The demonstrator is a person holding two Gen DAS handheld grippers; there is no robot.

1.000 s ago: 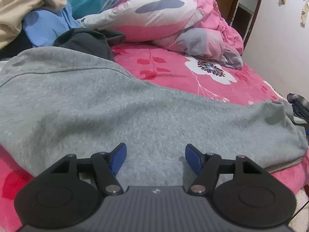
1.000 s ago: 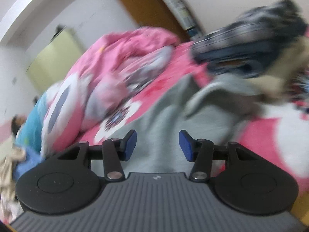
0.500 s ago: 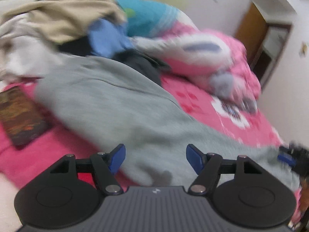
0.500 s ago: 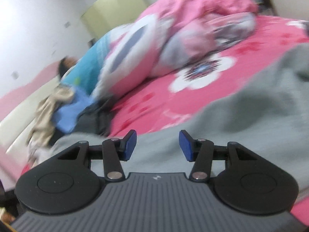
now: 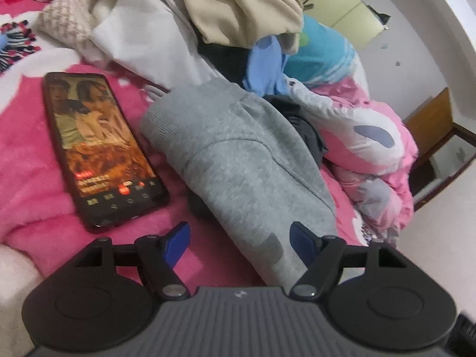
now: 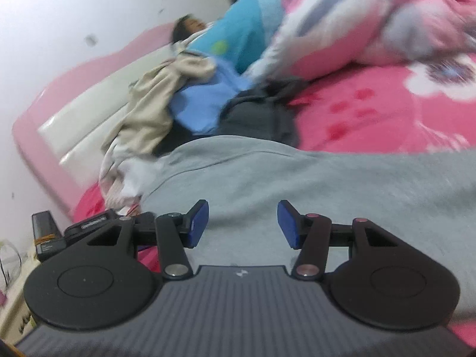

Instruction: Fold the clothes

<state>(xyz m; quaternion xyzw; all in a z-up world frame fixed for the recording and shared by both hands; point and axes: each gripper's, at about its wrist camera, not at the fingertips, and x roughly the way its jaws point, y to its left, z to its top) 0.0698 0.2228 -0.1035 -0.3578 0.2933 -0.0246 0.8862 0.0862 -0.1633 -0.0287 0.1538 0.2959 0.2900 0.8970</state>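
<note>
A grey sweatshirt [image 5: 232, 148] lies spread across the pink flowered bed [image 5: 26, 160], its ribbed hem end towards the pile of clothes. My left gripper [image 5: 238, 229] hovers low over that end, open. The cloth lies under its right finger and nothing is pinched. In the right wrist view the same grey sweatshirt [image 6: 297, 178] fills the foreground. My right gripper [image 6: 242, 208] sits just above it with its jaws opening, empty, the blue pads apart.
A phone [image 5: 98, 148] with a lit screen lies left of the sweatshirt. Behind it is a heap of beige, white and blue clothes [image 5: 238, 6], a dark garment [image 5: 309, 131] and a bunched pink quilt [image 5: 372, 136]. A person [image 6: 187, 26] lies by the pink headboard [image 6: 59, 95].
Both views swung left along the grey sweatshirt towards its hem end and the clothes pile. The phone came fully into the left wrist view. Both grippers stayed empty, the left one a little wider.
</note>
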